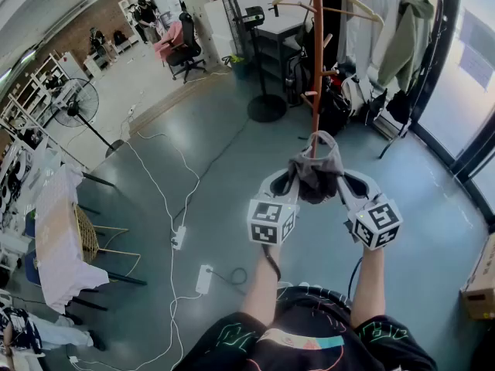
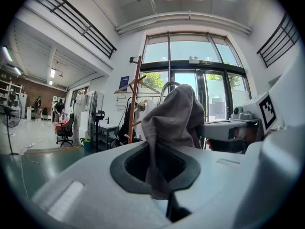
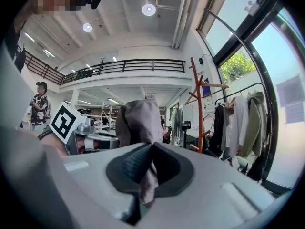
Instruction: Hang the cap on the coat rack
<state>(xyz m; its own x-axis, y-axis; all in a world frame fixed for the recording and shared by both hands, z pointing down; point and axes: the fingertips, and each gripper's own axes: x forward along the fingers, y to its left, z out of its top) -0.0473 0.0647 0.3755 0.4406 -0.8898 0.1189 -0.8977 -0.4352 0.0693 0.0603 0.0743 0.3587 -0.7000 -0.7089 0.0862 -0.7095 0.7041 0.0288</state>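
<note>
A grey cap (image 1: 315, 170) hangs between my two grippers, held up in the air in front of the orange coat rack (image 1: 316, 45). My left gripper (image 1: 288, 178) is shut on the cap's left edge, and the fabric (image 2: 167, 123) rises out of its closed jaws. My right gripper (image 1: 345, 179) is shut on the right edge, with the cloth (image 3: 139, 125) pinched between its pads. The rack's pole (image 2: 134, 99) with wooden pegs stands beyond the cap, a little to the left in the left gripper view and to the right as a pole (image 3: 199, 106) in the right gripper view.
A clothes rail with hanging garments (image 1: 398, 29) stands right of the rack, with bags (image 1: 340, 99) at its foot. A black stand base (image 1: 267, 108) sits left of the rack. White cables and power strips (image 1: 203, 278) lie on the green floor. A glass door (image 1: 472, 91) is at the right.
</note>
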